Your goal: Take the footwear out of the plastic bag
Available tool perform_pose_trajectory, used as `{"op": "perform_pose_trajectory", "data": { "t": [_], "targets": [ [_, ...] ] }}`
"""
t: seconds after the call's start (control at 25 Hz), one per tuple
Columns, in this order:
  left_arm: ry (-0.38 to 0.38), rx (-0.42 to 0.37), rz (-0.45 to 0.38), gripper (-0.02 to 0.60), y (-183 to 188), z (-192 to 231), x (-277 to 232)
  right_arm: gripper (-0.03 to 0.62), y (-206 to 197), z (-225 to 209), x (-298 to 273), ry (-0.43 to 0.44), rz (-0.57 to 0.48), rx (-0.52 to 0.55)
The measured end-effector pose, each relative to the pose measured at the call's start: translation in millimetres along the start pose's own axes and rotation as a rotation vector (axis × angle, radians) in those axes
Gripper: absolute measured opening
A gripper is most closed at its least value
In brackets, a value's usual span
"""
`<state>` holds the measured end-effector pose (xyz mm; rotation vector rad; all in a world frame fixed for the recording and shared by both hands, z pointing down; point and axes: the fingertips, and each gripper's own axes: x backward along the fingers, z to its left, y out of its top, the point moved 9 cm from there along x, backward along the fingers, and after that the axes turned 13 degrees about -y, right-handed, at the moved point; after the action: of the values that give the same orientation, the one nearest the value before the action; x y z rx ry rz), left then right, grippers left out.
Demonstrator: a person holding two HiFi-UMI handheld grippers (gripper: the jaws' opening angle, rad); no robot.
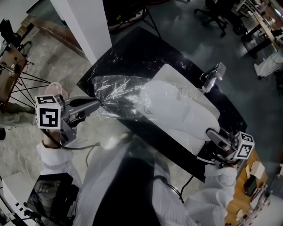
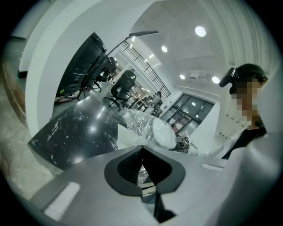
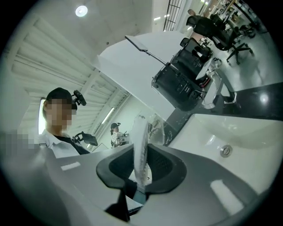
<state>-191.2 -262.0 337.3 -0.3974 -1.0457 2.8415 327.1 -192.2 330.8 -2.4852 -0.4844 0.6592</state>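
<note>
A clear plastic bag (image 1: 117,90) lies across a black marble counter and a white sink. Inside it is white footwear (image 1: 190,115), hard to tell from the sink beneath. My left gripper (image 1: 98,104) is shut on the bag's crumpled left end. The left gripper view shows the film (image 2: 135,126) bunched at the left gripper (image 2: 142,148), with the pale footwear (image 2: 162,132) beyond. My right gripper (image 1: 210,132) holds the footwear's near end. In the right gripper view the thin white sole (image 3: 140,141) stands edge-on in the right gripper (image 3: 140,154), pads pressed on it.
The sink (image 1: 170,73) has a chrome tap (image 1: 213,76) at its far right side and a drain (image 3: 226,151). The black counter (image 1: 132,48) ends at a white pillar (image 1: 84,26). Office chairs (image 1: 214,13) stand beyond. A cable runs down near my body.
</note>
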Motion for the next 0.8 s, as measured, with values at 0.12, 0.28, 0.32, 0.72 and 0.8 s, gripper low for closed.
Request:
{"op": "perform_pose_trajectory", "data": {
  "t": [0.12, 0.28, 0.32, 0.72, 0.8],
  "targets": [
    [0.055, 0.002, -0.015, 0.002, -3, 0, 10, 0.086, -3, -1, 19, -0.086, -0.048, -0.017],
    [0.186, 0.009, -0.046, 0.002, -5, 11, 18, 0.084, -6, -5, 38, -0.259, -0.106, -0.022],
    [0.217, 0.004, -0.059, 0.002, -5, 14, 18, 0.084, -7, -5, 41, -0.304, -0.122, -0.024],
    [0.568, -0.177, -0.266, 0.002, 15, 10, -8, 0.086, -1, 41, 0, -0.786, -0.298, 0.298],
    [0.620, -0.239, -0.312, 0.002, 18, 7, -24, 0.086, 0, 48, -26, -0.859, -0.327, 0.403]
  ]
}}
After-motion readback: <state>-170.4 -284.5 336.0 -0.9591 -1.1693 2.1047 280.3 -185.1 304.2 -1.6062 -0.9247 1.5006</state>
